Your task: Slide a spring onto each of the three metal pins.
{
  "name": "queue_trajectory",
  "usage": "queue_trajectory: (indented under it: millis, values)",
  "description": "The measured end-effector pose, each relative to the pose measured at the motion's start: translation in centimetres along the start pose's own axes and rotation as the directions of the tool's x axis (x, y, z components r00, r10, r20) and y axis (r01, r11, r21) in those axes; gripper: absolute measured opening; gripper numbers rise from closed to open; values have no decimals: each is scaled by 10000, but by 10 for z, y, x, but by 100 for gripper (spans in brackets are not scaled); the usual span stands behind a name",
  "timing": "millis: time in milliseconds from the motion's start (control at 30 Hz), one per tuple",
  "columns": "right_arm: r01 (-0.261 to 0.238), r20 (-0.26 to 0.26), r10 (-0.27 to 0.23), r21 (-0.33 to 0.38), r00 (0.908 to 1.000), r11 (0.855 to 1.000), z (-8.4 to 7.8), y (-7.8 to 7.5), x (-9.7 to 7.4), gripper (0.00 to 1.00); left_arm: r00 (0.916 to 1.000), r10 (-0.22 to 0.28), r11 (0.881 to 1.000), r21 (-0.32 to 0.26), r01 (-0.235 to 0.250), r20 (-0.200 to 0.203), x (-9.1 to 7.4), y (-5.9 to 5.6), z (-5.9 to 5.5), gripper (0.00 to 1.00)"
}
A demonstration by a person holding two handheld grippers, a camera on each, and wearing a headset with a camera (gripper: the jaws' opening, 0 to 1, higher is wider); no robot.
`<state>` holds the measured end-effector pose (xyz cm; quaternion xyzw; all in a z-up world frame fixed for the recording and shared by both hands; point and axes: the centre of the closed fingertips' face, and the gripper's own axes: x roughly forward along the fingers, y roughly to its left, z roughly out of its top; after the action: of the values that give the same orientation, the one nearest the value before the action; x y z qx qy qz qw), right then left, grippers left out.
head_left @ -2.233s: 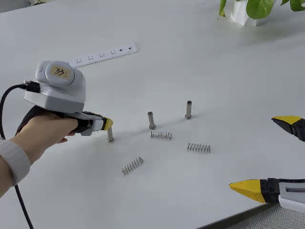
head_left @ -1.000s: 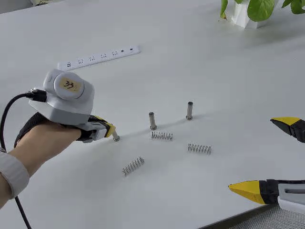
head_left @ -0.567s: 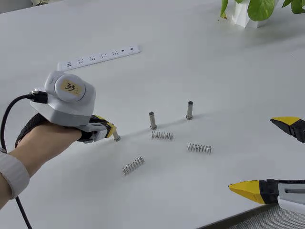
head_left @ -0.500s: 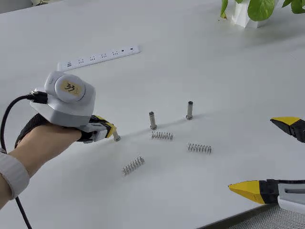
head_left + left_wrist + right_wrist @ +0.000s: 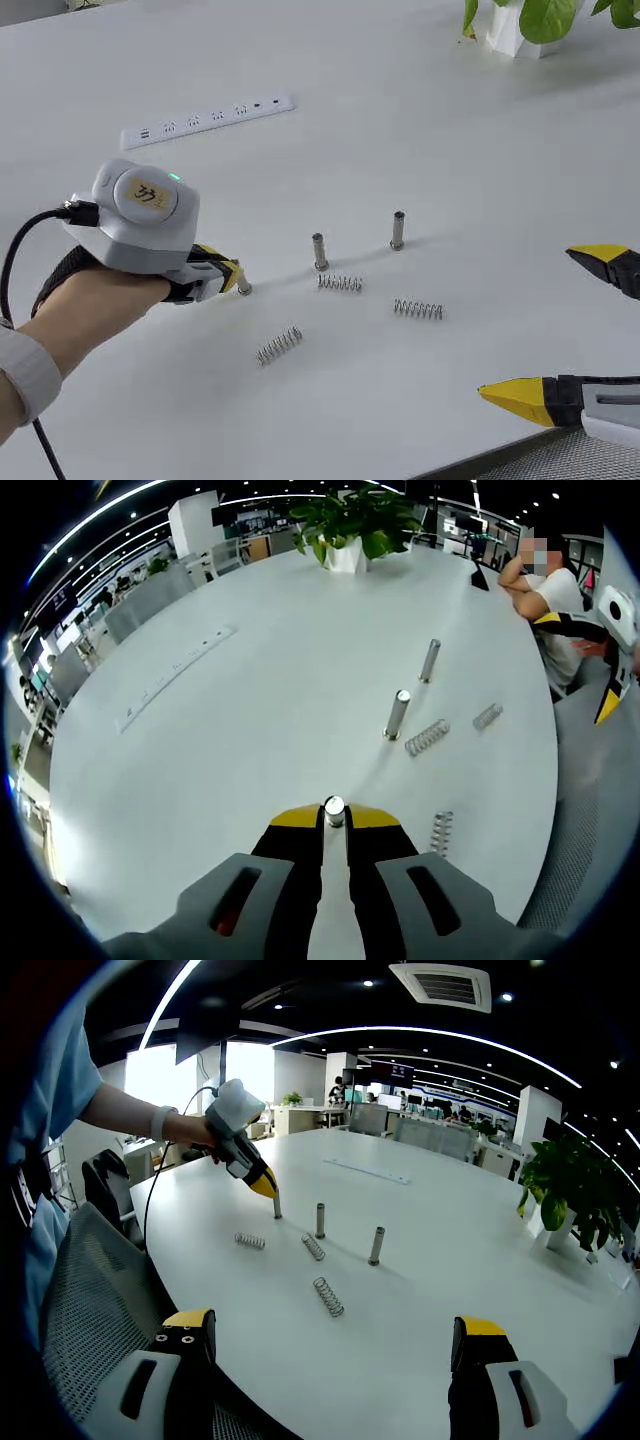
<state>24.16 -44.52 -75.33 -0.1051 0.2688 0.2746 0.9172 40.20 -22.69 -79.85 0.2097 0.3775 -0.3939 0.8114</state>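
first pin [image 5: 243, 287]: tilted, clenched at the jaw tips of the left hand-held gripper [image 5: 232, 278]. second pin [image 5: 319, 251], third pin [image 5: 397, 230]: upright, ahead of that gripper. near spring [image 5: 278, 346], middle spring [image 5: 339, 283], far spring [image 5: 417, 309]: flat on worktop [image 5: 420, 130], between the two hand-held grippers, middle spring just beside second pin. right hand-held gripper [image 5: 560, 320]: released, jaws wide, well apart from all parts.

The left hand-held gripper [image 5: 232, 278] has rolled over, tilting the pin [image 5: 244, 288] it clamps.
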Motion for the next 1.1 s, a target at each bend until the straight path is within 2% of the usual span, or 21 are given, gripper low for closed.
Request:
queue_trajectory:
  millis: [233, 500, 633, 800, 1067, 1100]
  values:
    - [36, 12, -36, 11, 10000, 10000, 0, 0, -1, 98, 10000, -50, 10000, -80, 51, 15, 1, -1, -1, 7]
    - [78, -14, -78, 28, 10000, 10000, 0, 1, -2, 98, 9999, -86, 10000, -32, 86, 118, 3, -2, 1, 16]
    - [67, -37, -67, 8, 10000, 10000, 0, 1, -1, 98, 9996, 62, 9997, 224, -68, 271, 3, -1, 1, 34]
    - [34, -67, -35, -23, 10000, 10000, 0, 2, -1, 98, 9993, 95, 9998, 193, -102, 349, 1, -1, -4, 45]
    - [-68, -136, 67, -79, 9999, 9999, 1, 4, 0, 99, 9976, -152, 9983, -551, 190, 678, -3, -3, -10, 66]
    - [-68, -128, 67, -89, 9999, 9999, 1, 3, 0, 99, 9966, -148, 9975, -677, 203, 817, -4, -3, -10, 69]
